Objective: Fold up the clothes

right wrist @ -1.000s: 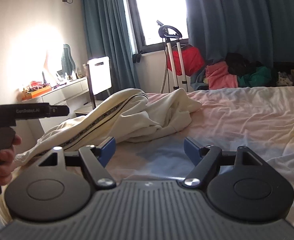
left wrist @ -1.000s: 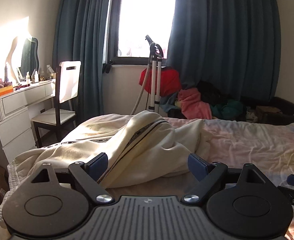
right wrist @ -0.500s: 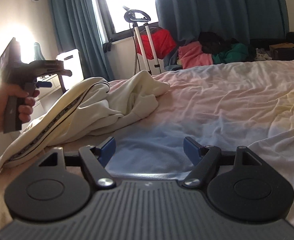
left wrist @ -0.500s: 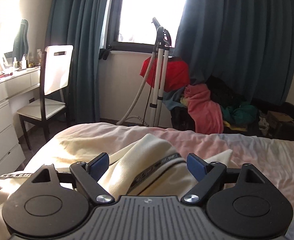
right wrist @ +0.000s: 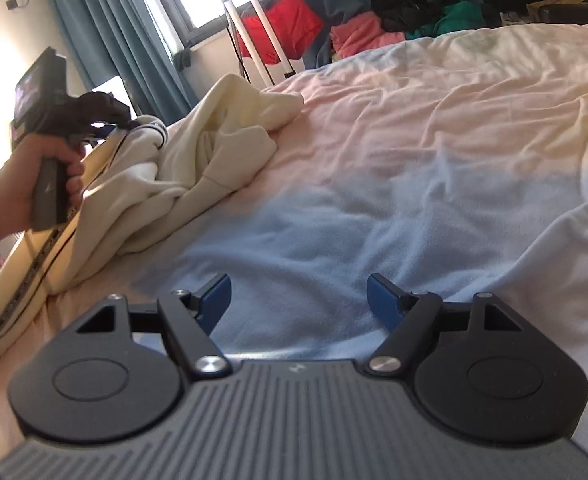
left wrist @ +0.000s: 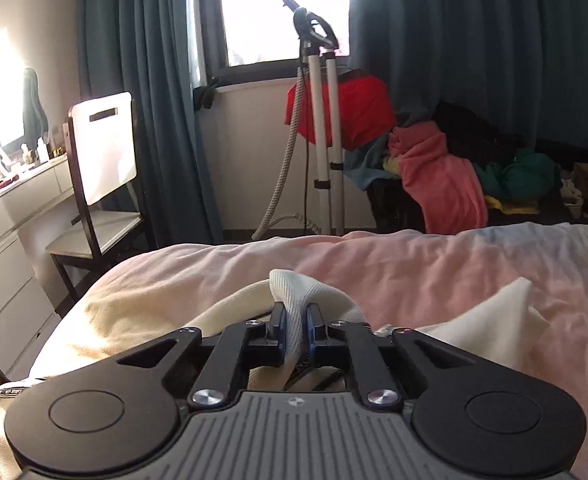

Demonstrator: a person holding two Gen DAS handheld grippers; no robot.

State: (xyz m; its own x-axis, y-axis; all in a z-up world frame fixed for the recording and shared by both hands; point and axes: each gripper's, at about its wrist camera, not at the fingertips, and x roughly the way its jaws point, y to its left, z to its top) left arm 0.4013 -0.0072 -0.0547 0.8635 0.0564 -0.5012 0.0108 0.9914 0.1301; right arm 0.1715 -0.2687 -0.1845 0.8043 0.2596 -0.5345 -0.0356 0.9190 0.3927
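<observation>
A cream garment (right wrist: pixel 198 160) with a dark patterned stripe lies crumpled on the left side of the bed. In the left wrist view my left gripper (left wrist: pixel 294 322) is shut on a ribbed cream fold of that garment (left wrist: pixel 309 288), which bulges up between the blue pads. The right wrist view shows the same left gripper (right wrist: pixel 130 124), held by a hand (right wrist: pixel 22 184), pinching the garment's raised edge. My right gripper (right wrist: pixel 298 300) stands open low over the bare sheet, right of the garment, with nothing between its fingers.
The bed sheet (right wrist: pixel 413 128) is wrinkled, pink to blue. Beyond the bed stand a garment steamer pole (left wrist: pixel 321 132), a pile of coloured clothes (left wrist: pixel 441 172), a white chair (left wrist: pixel 102 152) and a white dresser (left wrist: pixel 10 216) at left. Dark curtains (left wrist: pixel 473 40) flank the window.
My left gripper moved forward over the cream garment and shut on a fold of it. My right gripper sank toward the sheet and rolled, staying open.
</observation>
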